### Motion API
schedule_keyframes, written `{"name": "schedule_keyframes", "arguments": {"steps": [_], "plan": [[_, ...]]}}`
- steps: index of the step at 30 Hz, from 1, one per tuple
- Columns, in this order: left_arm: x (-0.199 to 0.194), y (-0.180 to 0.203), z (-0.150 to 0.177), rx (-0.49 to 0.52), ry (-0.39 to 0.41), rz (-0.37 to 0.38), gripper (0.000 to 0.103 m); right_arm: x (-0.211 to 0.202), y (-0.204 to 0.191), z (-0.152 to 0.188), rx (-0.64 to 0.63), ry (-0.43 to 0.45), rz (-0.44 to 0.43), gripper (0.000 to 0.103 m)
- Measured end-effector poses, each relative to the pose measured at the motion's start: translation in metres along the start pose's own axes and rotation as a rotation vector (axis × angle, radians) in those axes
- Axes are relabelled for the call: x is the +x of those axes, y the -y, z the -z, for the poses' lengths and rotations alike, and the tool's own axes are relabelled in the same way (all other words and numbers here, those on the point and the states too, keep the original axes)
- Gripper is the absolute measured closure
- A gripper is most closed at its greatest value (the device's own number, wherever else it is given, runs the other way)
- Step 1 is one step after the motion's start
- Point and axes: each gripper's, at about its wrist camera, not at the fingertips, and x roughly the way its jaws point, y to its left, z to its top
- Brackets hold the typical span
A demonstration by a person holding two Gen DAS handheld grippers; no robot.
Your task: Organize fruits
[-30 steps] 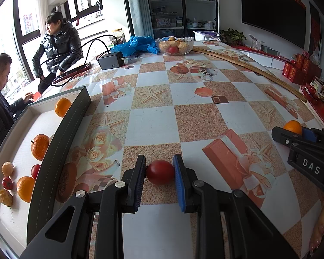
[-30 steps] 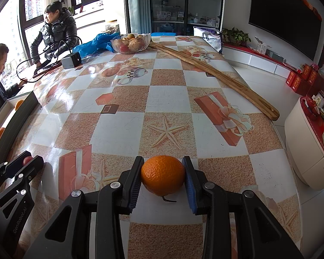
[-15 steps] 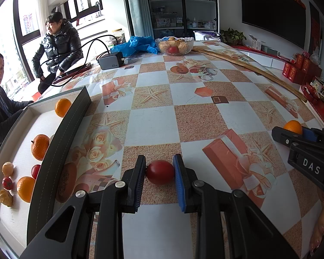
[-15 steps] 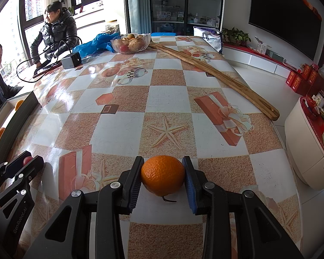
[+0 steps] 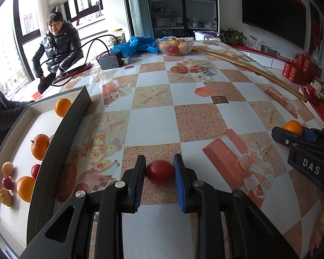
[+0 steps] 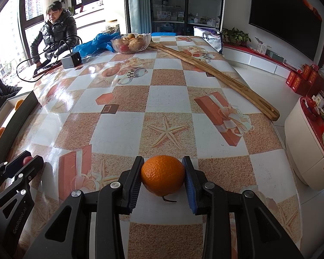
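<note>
Two grippers point slanting down at the checkered table (image 5: 153, 129). The left gripper (image 5: 159, 172) has its jaws clamped on a small red tomato (image 5: 160, 172) at 6 o'clock in its view. The right gripper (image 6: 163, 174) squeezes an orange (image 6: 163, 175) low at 6 o'clock in its own view. At 9 o'clock sits a tray (image 5: 54, 159) with more oranges and small fruits. Far off at 12 o'clock stands a glass fruit bowl (image 5: 175, 45).
</note>
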Motion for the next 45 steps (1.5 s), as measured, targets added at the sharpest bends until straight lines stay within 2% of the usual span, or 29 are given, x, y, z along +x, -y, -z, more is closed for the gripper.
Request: {"name": "schedule_keyframes", "arguments": {"steps": [21, 25, 28, 32, 36, 40, 45], "plan": [[0.0, 0.0, 0.0, 0.0, -0.001, 0.0, 0.075, -0.001, -0.001, 0.0, -0.005, -0.002, 0.004, 0.066], [0.002, -0.005, -0.002, -0.024, -0.021, 0.026, 0.075, 0.001, -0.002, -0.002, -0.033, -0.017, -0.005, 0.066], [0.0, -0.014, -0.004, -0.055, -0.074, 0.077, 0.075, 0.001, 0.0, -0.006, -0.053, -0.07, -0.047, 0.066], [-0.006, -0.016, -0.004, -0.045, -0.133, 0.1, 0.075, 0.001, 0.006, -0.012, -0.018, -0.159, -0.128, 0.066], [-0.018, -0.027, -0.008, -0.06, -0.149, 0.131, 0.075, 0.003, 0.005, -0.018, 0.038, -0.247, -0.228, 0.066], [-0.03, -0.052, -0.013, -0.1, -0.161, 0.137, 0.075, 0.007, -0.014, -0.024, 0.049, -0.317, -0.301, 0.066], [-0.048, -0.102, -0.017, -0.18, -0.134, 0.091, 0.075, 0.008, -0.059, -0.038, -0.011, -0.35, -0.349, 0.066]]}}
